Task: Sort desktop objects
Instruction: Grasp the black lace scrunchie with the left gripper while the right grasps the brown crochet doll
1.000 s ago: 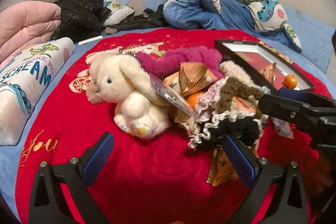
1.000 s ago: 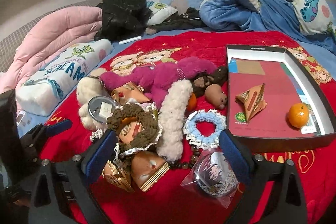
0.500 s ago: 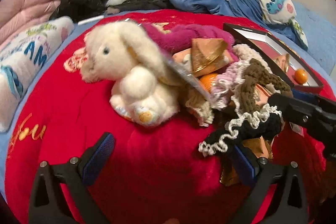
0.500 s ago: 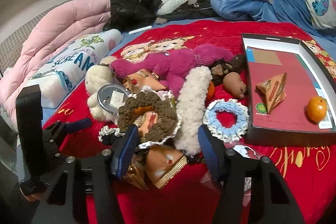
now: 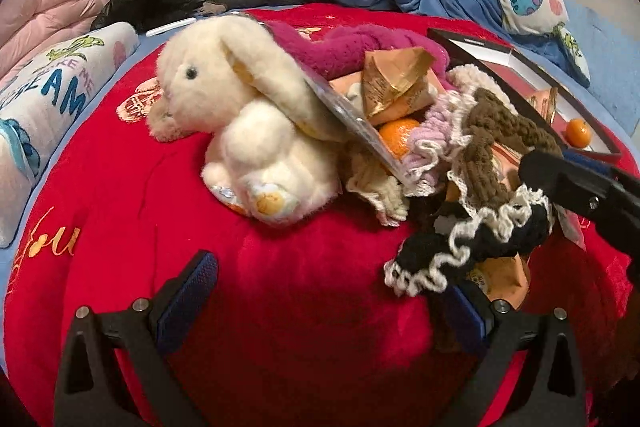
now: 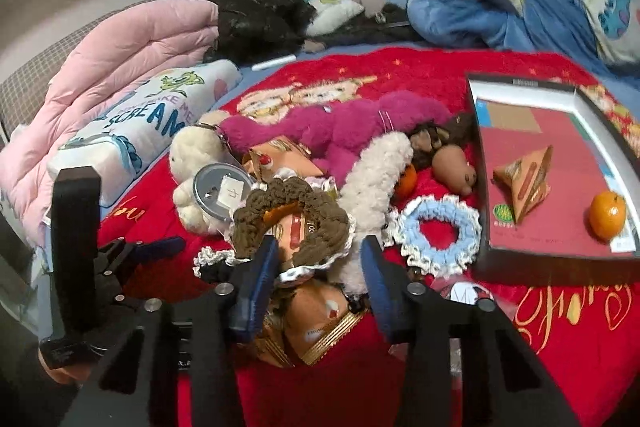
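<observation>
Your right gripper sits low over a heap of small things on a red blanket, and its jaws are closing. Between the blue pads lie the near rim of a brown crocheted scrunchie and the top of a gold-edged orange packet. Whether the pads press on either yet, you cannot tell.

From that gripper, a light blue scrunchie lies at two o'clock, just beside the near wall of an open black tray. In the tray sit a triangular orange packet and, at its three o'clock, a tangerine. A long cream fuzzy piece runs up at one o'clock, with a magenta plush beyond it. A round silver lid lies at eleven o'clock against a cream plush bunny.

Your left gripper stands wide, with only red blanket between its pads. A black scrunchie with a white frill lies at two o'clock from it, draped over the tip of the right pad. The bunny sits at twelve o'clock, well apart. The dark finger of your right gripper reaches in at three o'clock, touching the black scrunchie.
</observation>
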The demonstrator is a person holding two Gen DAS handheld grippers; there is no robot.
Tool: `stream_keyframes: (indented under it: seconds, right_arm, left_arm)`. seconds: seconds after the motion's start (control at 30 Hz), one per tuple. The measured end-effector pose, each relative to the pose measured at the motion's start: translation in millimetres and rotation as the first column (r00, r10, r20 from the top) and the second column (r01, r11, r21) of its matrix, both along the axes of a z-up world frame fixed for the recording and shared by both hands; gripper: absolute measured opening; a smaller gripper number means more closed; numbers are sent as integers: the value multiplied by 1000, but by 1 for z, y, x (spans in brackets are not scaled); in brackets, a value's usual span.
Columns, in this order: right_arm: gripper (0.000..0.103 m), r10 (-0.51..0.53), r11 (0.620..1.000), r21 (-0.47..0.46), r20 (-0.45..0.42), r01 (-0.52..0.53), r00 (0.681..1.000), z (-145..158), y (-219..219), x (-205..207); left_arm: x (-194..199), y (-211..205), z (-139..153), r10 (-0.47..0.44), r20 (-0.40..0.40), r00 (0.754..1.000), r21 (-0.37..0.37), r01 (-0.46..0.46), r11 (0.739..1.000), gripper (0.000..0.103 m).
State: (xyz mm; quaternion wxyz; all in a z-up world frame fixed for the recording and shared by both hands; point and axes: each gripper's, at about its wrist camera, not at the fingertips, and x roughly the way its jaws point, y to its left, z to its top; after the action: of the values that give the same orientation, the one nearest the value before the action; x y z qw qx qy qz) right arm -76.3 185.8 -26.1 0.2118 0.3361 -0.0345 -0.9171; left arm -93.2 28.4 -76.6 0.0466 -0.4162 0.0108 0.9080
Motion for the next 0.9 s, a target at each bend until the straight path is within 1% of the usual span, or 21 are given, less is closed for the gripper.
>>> stream_keyframes:
  seconds: [0.03,0.1,0.27,0.37,0.43,0.5,0.6,0.63,0.67,0.7,0.73,0.77,0.83,0.87,0.9]
  right_arm:
    - [35,1,1000,2,-4,-1,1000,0,-1,1]
    - [31,4,1000,-5,0,-4,1000,0,-1,1]
    - [28,1,1000,-7,10,-1,1000,0,-1,0]
    - [27,-6,1000,-30,22,7,1000,-1,2,0]
    - [27,-15,998,-62,36,17,999,-2,5,-1]
    - [27,-13,998,-68,42,16,999,-3,6,-2]
    - [27,-11,998,-68,48,15,999,-2,5,-1]
    - [26,-9,997,-70,50,13,999,-2,5,-1]
    - [25,-7,997,-76,54,11,999,-1,6,-1]
    - [23,-3,996,-86,61,8,998,-1,6,-1]
    - [20,5,995,-98,66,1,998,-1,7,-1]
    - [18,13,994,-107,71,-6,997,-2,7,-1]
    - [16,21,995,-103,70,-14,997,-3,5,2]
    - [16,12,995,-97,60,-6,998,-2,3,4]
    - [16,8,995,-95,52,-3,999,-1,2,5]
  left_arm:
    - [-1,0,-1,-1,6,1000,-8,1,1000,103]
    - [-4,5,-2,-1,14,1000,-27,2,1000,103]
    - [-5,7,-3,-1,16,1000,-27,1,1000,103]
    - [1,3,-2,3,12,1000,-26,-2,1000,103]
    - [4,4,-1,4,4,1000,-26,-4,1000,99]
    - [8,2,0,12,-10,1000,-26,-12,1000,94]
    - [13,5,3,-15,-31,999,-26,14,1000,82]
    - [16,8,5,-27,-41,999,-36,26,999,73]
    - [17,10,6,-39,-47,998,-41,37,998,68]
    - [20,13,8,-47,-60,997,-55,44,998,60]
    - [23,15,9,-47,-74,996,-73,42,996,51]
    - [24,17,10,-46,-82,996,-84,39,996,46]
    - [27,16,13,-43,-96,994,-81,35,996,28]
    - [27,14,14,-41,-99,994,-73,33,997,22]
    - [27,11,15,-44,-99,994,-52,39,998,12]
